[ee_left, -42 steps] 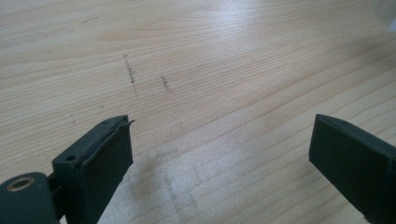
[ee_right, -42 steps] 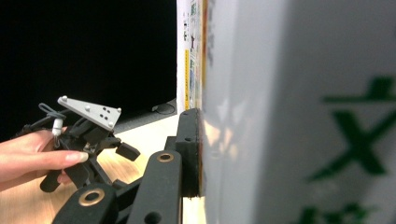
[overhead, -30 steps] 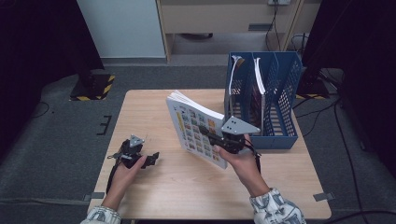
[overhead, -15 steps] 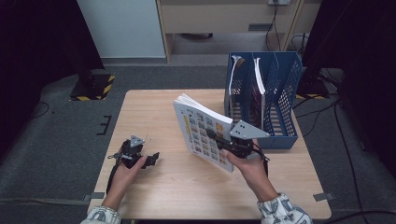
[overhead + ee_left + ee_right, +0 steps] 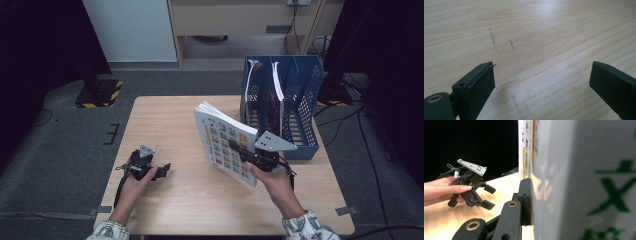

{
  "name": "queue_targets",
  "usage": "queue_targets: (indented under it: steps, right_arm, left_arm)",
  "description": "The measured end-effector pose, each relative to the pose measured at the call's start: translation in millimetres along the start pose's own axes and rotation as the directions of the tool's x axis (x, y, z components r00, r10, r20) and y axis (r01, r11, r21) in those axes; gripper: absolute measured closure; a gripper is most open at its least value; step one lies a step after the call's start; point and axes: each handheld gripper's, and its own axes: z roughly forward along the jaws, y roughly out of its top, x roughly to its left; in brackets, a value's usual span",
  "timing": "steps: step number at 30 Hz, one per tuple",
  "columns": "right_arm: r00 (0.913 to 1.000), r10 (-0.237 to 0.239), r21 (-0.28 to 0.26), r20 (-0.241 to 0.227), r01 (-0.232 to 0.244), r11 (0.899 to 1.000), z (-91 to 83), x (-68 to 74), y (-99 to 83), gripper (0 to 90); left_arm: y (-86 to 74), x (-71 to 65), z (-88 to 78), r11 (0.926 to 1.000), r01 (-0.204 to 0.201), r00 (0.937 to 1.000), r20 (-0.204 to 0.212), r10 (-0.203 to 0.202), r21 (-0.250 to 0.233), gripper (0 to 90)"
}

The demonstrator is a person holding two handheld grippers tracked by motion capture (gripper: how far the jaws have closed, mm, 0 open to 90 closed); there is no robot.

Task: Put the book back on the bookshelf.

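Item: thick white paperback book with a grid of small colour pictures on its cover (image 5: 225, 142), held on edge above the pale wooden table (image 5: 170, 120).

Change noted: against the high views from a second and half a second ago, the book has shifted to the right, toward the blue mesh plastic file rack with upright compartments (image 5: 300, 107) at the far right of the table. The right gripper (image 5: 240, 150) carrying it has travelled with it; its grip looks the same throughout. Judged meaning: the book is in transit to the rack and now sits just beside its near-left corner, not yet over any compartment.

Grip: right gripper jaws clamped across the book's thickness near its lower near corner; in the right gripper view one black pad (image 5: 525, 200) presses flat on the picture cover.

Left gripper (image 5: 162, 171): resting on the table at near left, jaws wide apart, nothing between them; unmoved.

Orientation: cover faces left and toward the person. Long axis runs diagonally, from the far-left upper corner down to the near-right lower corner. Page edges show along the top. Rack already holds some upright papers (image 5: 276, 82).
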Motion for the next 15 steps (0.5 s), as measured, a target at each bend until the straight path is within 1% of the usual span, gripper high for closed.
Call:
queue_targets:
  steps: [7,15]
  right_arm:
    - [0.9999,0.007,-0.007,0.011,-0.007,1.0,-7.2,-5.7,-0.6,73.8]
    - [0.9999,0.008,-0.001,0.015,-0.008,1.0,-15.9,-6.5,-3.1,73.8]
  left_arm:
    - [0.0,-0.1,0.1,1.0,-0.001,1.0,-0.001,0.001,0.001,5.8]
    - [0.0,-0.1,0.3,1.0,-0.001,1.0,-0.002,0.001,0.002,5.8]
